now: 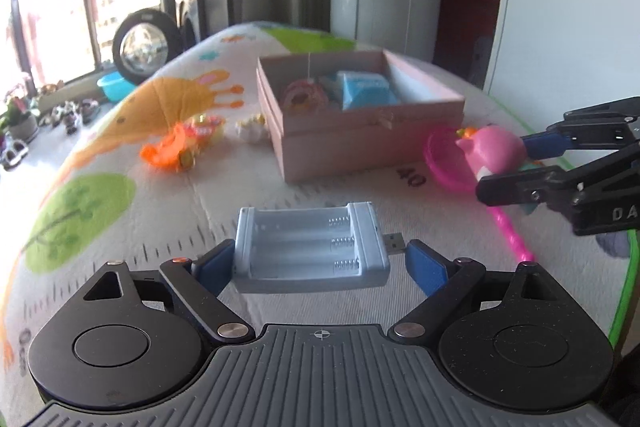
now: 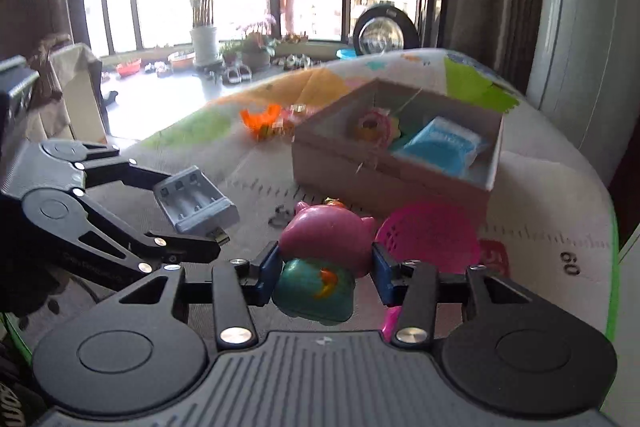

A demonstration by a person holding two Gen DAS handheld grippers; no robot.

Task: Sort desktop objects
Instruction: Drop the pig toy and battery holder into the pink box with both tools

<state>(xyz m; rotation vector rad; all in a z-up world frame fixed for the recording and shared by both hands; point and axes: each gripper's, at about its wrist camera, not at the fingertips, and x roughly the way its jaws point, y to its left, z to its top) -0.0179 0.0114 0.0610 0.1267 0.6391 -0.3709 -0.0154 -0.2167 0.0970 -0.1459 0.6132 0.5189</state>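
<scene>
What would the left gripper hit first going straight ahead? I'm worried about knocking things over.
Probably the pink box: it sits beyond the battery charger held in the left gripper, with bare mat between. Depth is uncertain.

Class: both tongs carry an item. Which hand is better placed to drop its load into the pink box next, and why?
Probably right. The right tongs hold the pink pig toy close to the pink box; the left tongs, with the battery charger, sit farther back.
</scene>
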